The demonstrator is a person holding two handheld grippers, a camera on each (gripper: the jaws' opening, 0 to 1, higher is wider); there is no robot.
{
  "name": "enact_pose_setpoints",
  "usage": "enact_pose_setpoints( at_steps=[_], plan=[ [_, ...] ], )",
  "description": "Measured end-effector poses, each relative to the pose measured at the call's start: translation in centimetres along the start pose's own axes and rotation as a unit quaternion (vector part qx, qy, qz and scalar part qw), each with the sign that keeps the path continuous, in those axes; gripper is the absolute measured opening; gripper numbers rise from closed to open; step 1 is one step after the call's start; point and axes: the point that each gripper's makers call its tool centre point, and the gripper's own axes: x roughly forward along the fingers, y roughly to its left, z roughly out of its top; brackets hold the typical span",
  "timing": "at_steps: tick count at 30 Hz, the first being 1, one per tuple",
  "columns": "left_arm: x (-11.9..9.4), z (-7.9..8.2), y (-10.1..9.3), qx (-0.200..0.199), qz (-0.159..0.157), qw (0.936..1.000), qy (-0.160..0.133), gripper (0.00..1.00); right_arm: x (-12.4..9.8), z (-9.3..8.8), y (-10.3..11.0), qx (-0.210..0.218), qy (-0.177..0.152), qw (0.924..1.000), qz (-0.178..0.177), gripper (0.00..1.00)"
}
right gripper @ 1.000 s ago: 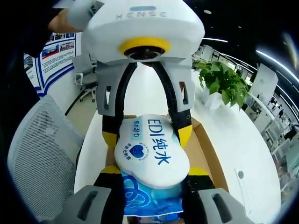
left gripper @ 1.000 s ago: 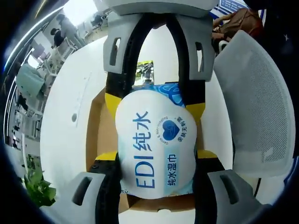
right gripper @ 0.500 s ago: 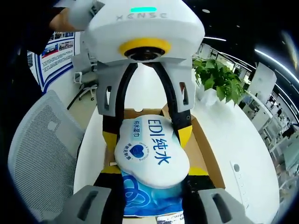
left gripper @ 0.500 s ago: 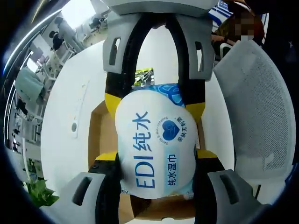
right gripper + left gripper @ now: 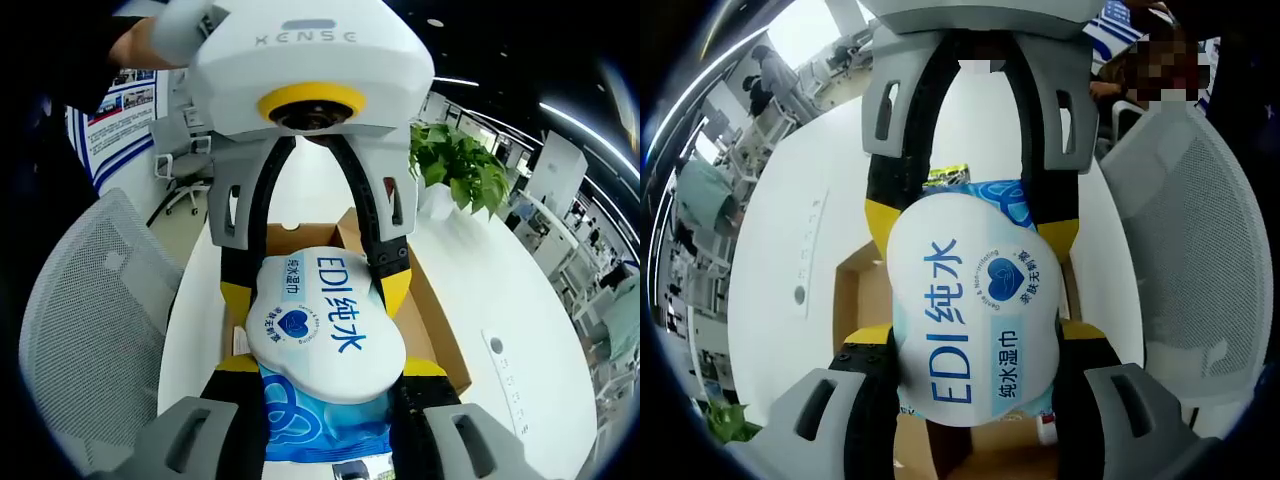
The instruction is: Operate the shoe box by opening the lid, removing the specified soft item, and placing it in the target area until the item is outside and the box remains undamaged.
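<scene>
Two hand-held grippers, left [image 5: 975, 345] and right [image 5: 325, 385], clamp one wet wipes pack [image 5: 975, 310] from opposite ends; open cardboard shoe box [image 5: 425, 300] sits below on white table [image 5: 500, 300].

The wet-wipes pack [image 5: 975, 310] is soft plastic film, smooth and faintly glossy, with a matt white label. The shoe box [image 5: 430, 310] is plain brown cardboard, matt and slightly rough. The table [image 5: 780, 250] has a smooth white, lightly glossy top. The office chair [image 5: 85, 330] has a grey woven mesh back.
</scene>
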Motion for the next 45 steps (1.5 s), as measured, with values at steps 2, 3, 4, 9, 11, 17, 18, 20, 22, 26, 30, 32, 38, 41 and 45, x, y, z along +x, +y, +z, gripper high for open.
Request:
enact_pose_setpoints(
  at_steps=[2,3,4,9,11,17,18,20,22,26,30,32,38,41,45],
  plan=[
    [0.2,0.4,0.1,0.002,0.0,1.0,-0.001,0.61,-0.3,-0.3,-0.2,0.001,0.0,1.0,-0.001,0.43],
    [0.2,0.7,0.2,0.002,0.0,1.0,-0.004,0.61,-0.6,-0.5,-0.2,0.001,0.0,1.0,-0.003,0.43],
    [0.3,0.8,0.2,0.002,0.0,1.0,-0.005,0.61,-0.7,-0.6,-0.3,0.001,-0.001,1.0,-0.003,0.43],
    [0.5,2.1,0.6,0.005,0.002,0.9999,-0.015,0.61,-1.6,-1.2,-0.8,0.002,-0.001,1.0,-0.008,0.43],
    [0.6,2.6,0.7,0.007,0.001,0.9998,-0.016,0.61,-2.0,-1.4,-1.0,0.002,-0.002,0.9999,-0.01,0.43],
    [1.1,3.9,1.1,0.012,-0.001,0.9997,-0.019,0.61,-3.0,-2.3,-1.6,0.005,-0.003,0.9999,-0.014,0.43],
    [1.2,4.1,1.2,0.013,-0.001,0.9997,-0.019,0.61,-3.1,-2.3,-1.6,0.005,-0.003,0.9999,-0.015,0.43],
    [1.3,4.5,1.3,0.014,-0.002,0.9997,-0.021,0.61,-3.5,-2.6,-1.8,0.006,-0.004,0.9998,-0.016,0.43],
    [1.5,5.0,1.5,0.015,-0.001,0.9996,-0.023,0.61,-3.8,-3.0,-2.1,0.005,-0.003,0.9998,-0.017,0.43],
    [1.9,5.8,1.7,0.015,-0.002,0.9995,-0.026,0.61,-4.5,-3.6,-2.4,0.005,-0.002,0.9998,-0.018,0.43],
    [2.3,6.7,1.9,0.017,-0.003,0.9995,-0.027,0.61,-5.0,-4.3,-2.7,0.005,0.0,0.9998,-0.018,0.43],
    [2.5,7.2,2.1,0.018,-0.003,0.9995,-0.027,0.61,-5.3,-4.5,-2.9,0.005,0.0,0.9998,-0.019,0.43],
    [3.2,8.7,2.7,0.021,-0.001,0.9991,-0.036,0.61,-6.4,-5.6,-3.7,0.004,0.001,0.9997,-0.023,0.43],
    [3.6,9.5,2.9,0.021,0.0,0.9988,-0.043,0.61,-7.1,-6.3,-4.1,0.004,0.004,0.9997,-0.024,0.43],
    [4.1,10.5,3.4,0.022,0.003,0.9986,-0.049,0.61,-7.7,-7.0,-4.7,-0.001,0.007,0.9996,-0.026,0.43]
  ],
)
